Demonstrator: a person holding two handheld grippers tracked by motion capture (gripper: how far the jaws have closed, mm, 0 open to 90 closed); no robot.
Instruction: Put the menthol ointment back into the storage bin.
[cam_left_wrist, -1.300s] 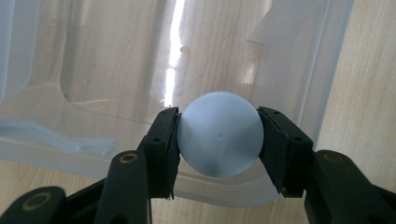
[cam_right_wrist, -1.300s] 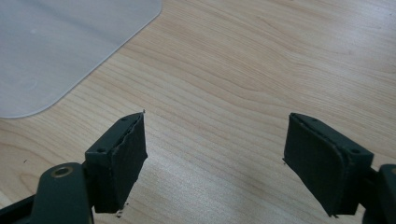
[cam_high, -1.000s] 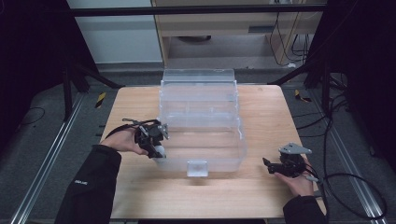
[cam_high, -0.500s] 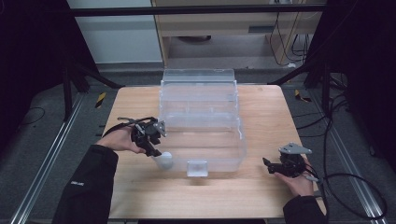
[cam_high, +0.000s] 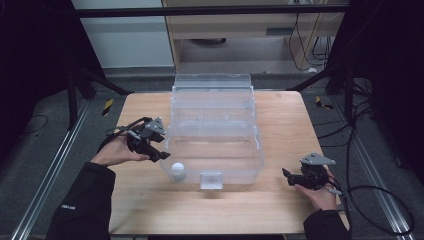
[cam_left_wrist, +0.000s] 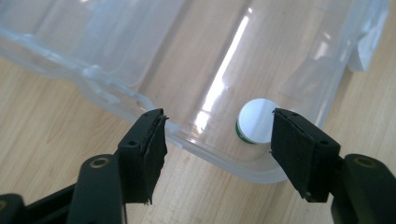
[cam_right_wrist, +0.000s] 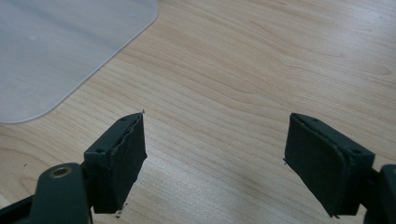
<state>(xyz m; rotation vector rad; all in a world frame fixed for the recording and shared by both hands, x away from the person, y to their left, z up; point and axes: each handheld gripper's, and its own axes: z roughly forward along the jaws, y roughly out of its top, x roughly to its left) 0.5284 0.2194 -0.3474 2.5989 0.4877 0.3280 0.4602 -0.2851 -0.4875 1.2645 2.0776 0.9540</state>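
In the high view I see the small white bottle (cam_high: 178, 170) lying inside the clear plastic box (cam_high: 240, 165), at its lower left corner, just below and right of my left gripper (cam_high: 159, 154). Its jaws have just been opening and nothing is between them; the bottle lies beyond the tips. My right gripper (cam_high: 289, 175) rests at the lower right of the frame, well apart from the bottle, jaws open and empty over the wooden table (cam_high: 290, 120).

The small round container (cam_high: 177, 170) lies in the clear bin's (cam_high: 215, 85) near left corner, on the table (cam_high: 280, 120).
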